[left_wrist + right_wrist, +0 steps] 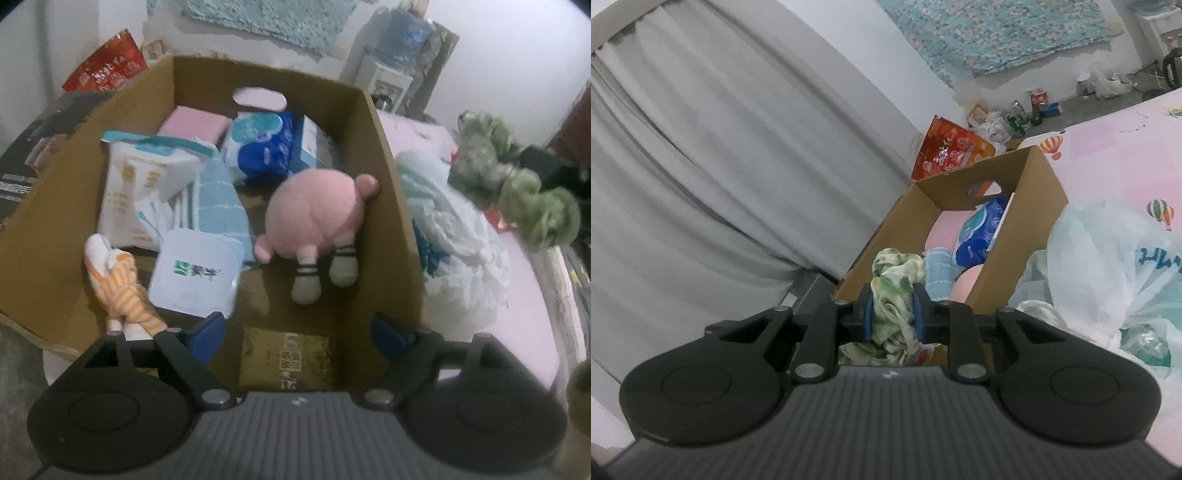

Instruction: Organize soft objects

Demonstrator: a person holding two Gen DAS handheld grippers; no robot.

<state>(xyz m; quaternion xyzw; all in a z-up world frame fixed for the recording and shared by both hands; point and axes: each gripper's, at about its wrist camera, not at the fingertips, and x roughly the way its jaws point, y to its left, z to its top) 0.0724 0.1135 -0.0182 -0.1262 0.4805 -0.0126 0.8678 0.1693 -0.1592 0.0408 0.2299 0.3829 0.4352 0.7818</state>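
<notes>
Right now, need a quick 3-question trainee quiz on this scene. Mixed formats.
1. True or false: the left gripper holds the pink plush toy.
2. What is the right gripper shut on? A) green-and-white cloth B) red snack bag C) plastic bag
3. Fill in: the pink plush toy lies inside the ____.

Key: 1 false, its jaws are open and empty; 2 A; 3 cardboard box.

Dim, soft indoor light, both views blurry.
You get fisheye bending w/ dark corners; stuff beyond the cardboard box (384, 184) smears most.
</notes>
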